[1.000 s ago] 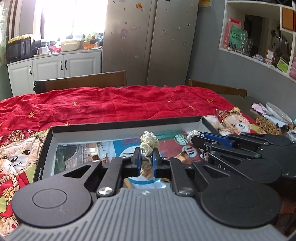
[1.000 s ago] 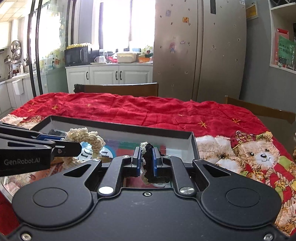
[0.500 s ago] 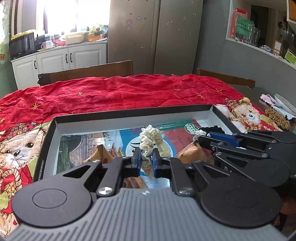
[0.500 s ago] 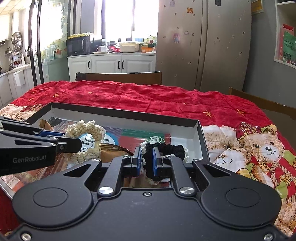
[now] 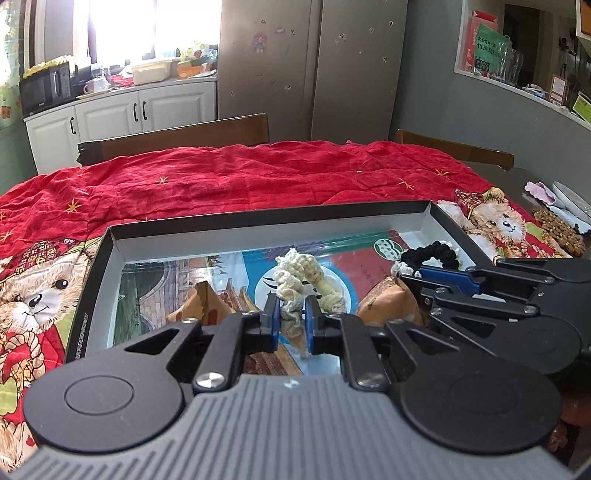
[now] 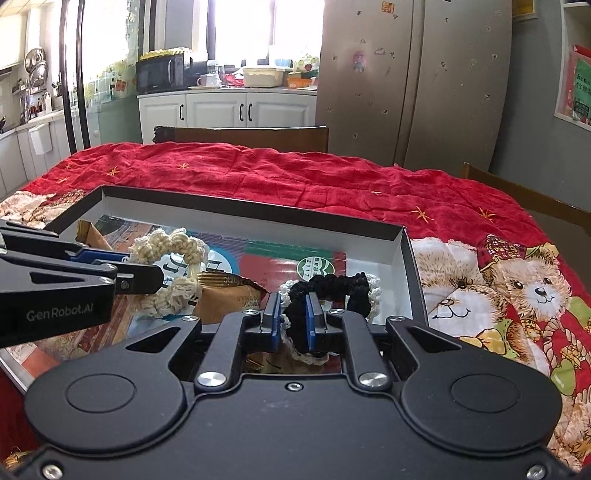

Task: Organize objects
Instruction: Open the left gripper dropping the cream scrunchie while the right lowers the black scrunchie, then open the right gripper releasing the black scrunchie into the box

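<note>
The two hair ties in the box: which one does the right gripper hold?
The black hair tie with white trim, near the box's right wall; the cream one is between the left fingers.

Daylight floods in through window (image 5: 122, 29) behind microwave (image 5: 44, 88), blown out white there. Room evenly bright, sharp. Fisheye bends fridge (image 6: 413, 81) edges. Glare on glossy tray (image 5: 236, 225) bottom.

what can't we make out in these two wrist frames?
- Left wrist: the part of the cream scrunchie below the left claw, hidden by its body.
- Right wrist: the lower loop of the black scrunchie, behind the right claw.
- Both: the box near edge, covered by the claws.
- Snack packet print, too small and upside down.
</note>
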Demonstrator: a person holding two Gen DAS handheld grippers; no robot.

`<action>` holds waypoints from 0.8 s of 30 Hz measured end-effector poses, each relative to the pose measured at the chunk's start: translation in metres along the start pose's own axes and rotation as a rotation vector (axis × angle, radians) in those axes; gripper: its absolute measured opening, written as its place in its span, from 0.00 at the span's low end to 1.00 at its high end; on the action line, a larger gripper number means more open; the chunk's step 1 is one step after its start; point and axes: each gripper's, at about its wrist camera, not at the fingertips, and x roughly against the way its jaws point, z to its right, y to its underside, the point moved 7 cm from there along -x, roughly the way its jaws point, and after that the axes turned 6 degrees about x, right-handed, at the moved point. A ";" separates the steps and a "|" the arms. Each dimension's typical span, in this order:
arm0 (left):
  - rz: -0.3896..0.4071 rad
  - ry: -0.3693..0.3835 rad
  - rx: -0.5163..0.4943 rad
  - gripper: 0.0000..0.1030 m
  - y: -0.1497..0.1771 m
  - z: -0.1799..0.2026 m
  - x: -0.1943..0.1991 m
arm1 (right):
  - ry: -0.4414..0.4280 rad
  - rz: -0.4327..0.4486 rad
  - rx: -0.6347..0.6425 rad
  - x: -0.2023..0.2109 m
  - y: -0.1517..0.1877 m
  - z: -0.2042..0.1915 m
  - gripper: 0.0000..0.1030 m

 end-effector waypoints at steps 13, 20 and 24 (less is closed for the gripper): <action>0.007 -0.009 0.021 0.39 -0.002 -0.003 0.003 | -0.009 0.014 -0.029 0.003 -0.001 0.003 0.24; 0.025 -0.013 0.028 0.49 -0.005 -0.004 0.008 | -0.006 0.029 -0.030 0.006 -0.003 0.003 0.34; 0.048 -0.018 0.032 0.55 -0.008 -0.003 0.014 | -0.006 0.037 -0.029 0.008 -0.003 0.002 0.34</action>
